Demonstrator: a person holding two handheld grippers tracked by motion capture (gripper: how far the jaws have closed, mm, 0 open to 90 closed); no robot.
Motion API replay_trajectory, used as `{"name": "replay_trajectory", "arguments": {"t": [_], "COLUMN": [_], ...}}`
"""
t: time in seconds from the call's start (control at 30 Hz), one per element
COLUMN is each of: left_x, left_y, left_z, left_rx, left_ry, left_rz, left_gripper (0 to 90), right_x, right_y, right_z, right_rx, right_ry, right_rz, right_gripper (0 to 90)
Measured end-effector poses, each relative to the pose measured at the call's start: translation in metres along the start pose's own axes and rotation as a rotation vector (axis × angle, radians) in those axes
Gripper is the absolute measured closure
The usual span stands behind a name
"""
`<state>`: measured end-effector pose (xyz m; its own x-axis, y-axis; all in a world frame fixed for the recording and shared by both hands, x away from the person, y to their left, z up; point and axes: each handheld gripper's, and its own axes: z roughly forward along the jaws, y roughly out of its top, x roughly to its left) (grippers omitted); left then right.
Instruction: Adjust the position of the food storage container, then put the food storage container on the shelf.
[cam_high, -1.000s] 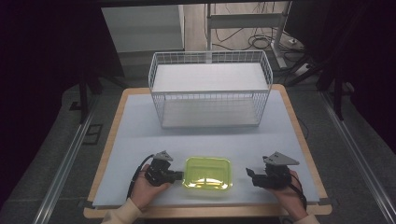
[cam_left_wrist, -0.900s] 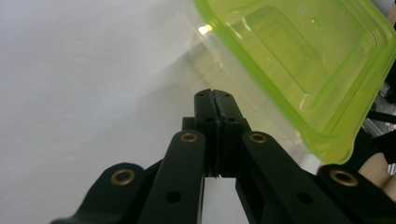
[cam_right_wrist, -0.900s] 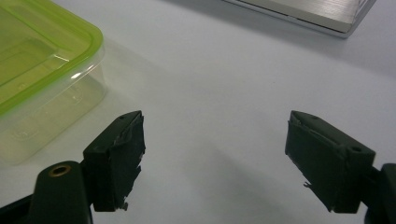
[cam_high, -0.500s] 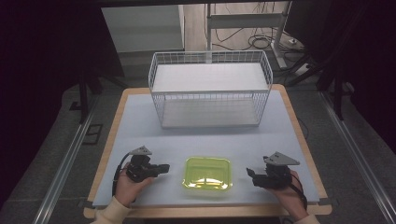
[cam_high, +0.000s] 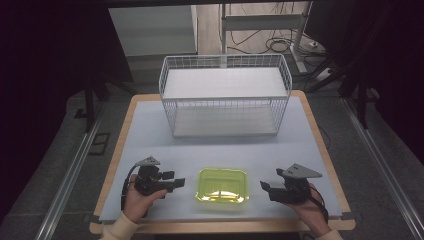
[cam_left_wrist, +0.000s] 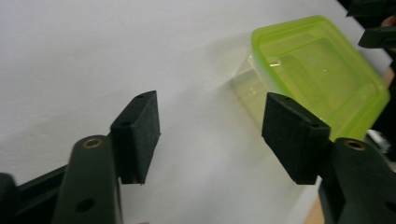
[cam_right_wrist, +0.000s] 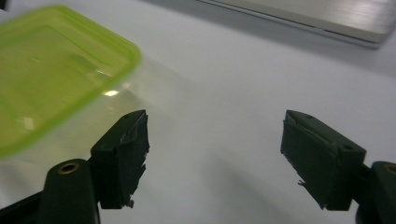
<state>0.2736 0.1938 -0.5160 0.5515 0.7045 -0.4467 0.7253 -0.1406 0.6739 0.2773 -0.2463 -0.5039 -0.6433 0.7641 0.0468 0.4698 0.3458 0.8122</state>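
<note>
We are looking down on a pale blue-grey table (cam_high: 150, 130) with a wooden edge. At its far end stands the largest item, a white wire basket (cam_high: 225, 95), open at the top; we see nothing inside it. Near the front edge, midway between our two hands, sits a clear food container with a lime-green lid (cam_high: 222, 185), flat on the table and with the lid on.

The left gripper (cam_high: 177, 183) rests in our left hand just to the left of the container, its jaws pointing toward it. In the left gripper view the two black pads (cam_left_wrist: 140, 133) stand wide apart with only bare table between them, and the container (cam_left_wrist: 317, 74) lies ahead and to the right, untouched. The right gripper (cam_high: 265, 187) sits in our right hand just to the right of the container. In the right gripper view its pads (cam_right_wrist: 123, 154) are also spread wide and hold nothing; the green lid (cam_right_wrist: 51, 70) lies off to the left, close to one pad but apart from it.

We judge the work to be at its very start: the container is not yet gripped or lifted, and if the basket is its goal, the grasp, the carry and the placing all remain.

We can read no brand, label or writing anywhere on the container, the basket or the grippers.
</note>
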Motion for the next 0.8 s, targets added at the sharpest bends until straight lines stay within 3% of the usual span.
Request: {"name": "replay_trajectory", "arguments": {"t": [0.07,0.1,0.13,0.3,0.43,0.6,0.77,0.8], "left_x": [-0.002,-0.002,-0.004,-0.007,-0.009,-0.011,-0.012,-0.011], "left_y": [0.000,0.000,0.001,0.002,0.002,0.002,0.003,0.004], "left_z": [0.000,0.000,0.002,0.007,0.012,0.014,0.019,0.021], "left_rx": [-0.004,-0.004,0.001,0.015,0.027,0.033,0.043,0.047], "left_ry": [-0.046,-0.046,-0.058,-0.095,-0.145,-0.159,-0.187,-0.196], "left_rz": [-0.022,-0.022,-0.019,-0.030,-0.059,-0.069,-0.093,-0.098], "left_gripper": [33.7,33.7,33.7,34.0,34.2,34.7,37.0,37.5], "right_x": [0.002,0.002,0.004,0.008,0.010,0.014,0.016,0.015], "right_y": [0.003,0.003,0.004,0.004,0.006,0.006,0.008,0.008], "right_z": [0.000,0.000,0.001,0.003,0.005,0.009,0.017,0.020], "right_rx": [0.018,0.018,0.037,0.053,0.043,0.048,0.042,0.043], "right_ry": [0.082,0.082,0.122,0.163,0.224,0.255,0.297,0.323], "right_rz": [0.056,0.056,0.084,0.119,0.193,0.214,0.258,0.288], "right_gripper": [24.5,24.5,24.4,24.4,24.9,25.0,30.7,32.1]}}
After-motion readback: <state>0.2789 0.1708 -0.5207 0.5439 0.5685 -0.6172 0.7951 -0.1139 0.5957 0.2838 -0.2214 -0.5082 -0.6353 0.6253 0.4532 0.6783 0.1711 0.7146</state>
